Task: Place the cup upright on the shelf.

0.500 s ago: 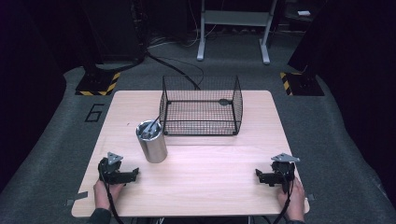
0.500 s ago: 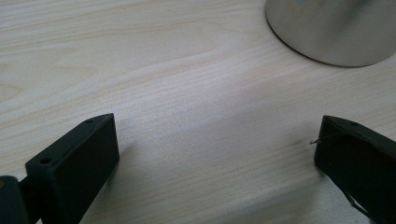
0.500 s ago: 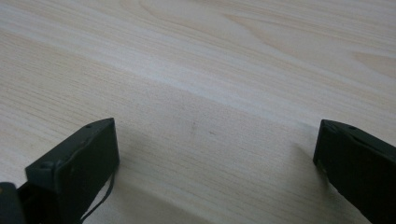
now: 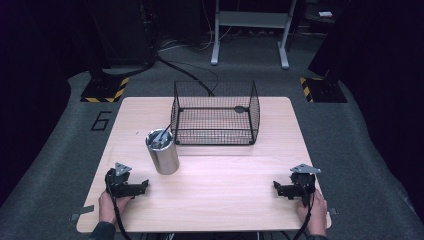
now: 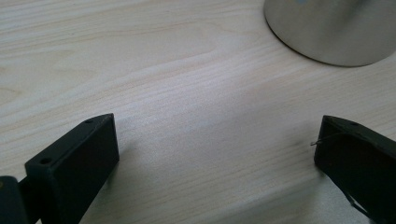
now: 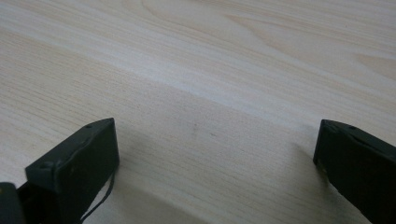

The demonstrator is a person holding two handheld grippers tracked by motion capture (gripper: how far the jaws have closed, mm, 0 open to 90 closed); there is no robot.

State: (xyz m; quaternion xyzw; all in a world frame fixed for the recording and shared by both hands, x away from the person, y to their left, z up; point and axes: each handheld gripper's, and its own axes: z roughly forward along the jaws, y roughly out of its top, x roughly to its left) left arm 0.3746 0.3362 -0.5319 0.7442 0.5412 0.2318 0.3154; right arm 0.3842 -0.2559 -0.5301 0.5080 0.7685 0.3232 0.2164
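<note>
Left gripper (image 4: 143, 186) lower left, spread wide, empty, near steel cup (image 4: 162, 151); right gripper (image 4: 278, 188) lower right, likewise released.

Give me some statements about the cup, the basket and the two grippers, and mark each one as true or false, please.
1. The metal cup stands upright on the table. True.
2. The cup is inside the wire basket. False: it stands outside, near the basket's front left corner.
3. The left gripper is shut on the cup. False: its jaws stand wide apart over bare wood, with the cup ahead of them and untouched.
4. The right gripper is open and holds nothing. True.
5. The cup is empty. False: something thin and grey leans inside it; I cannot tell what it is.
</note>
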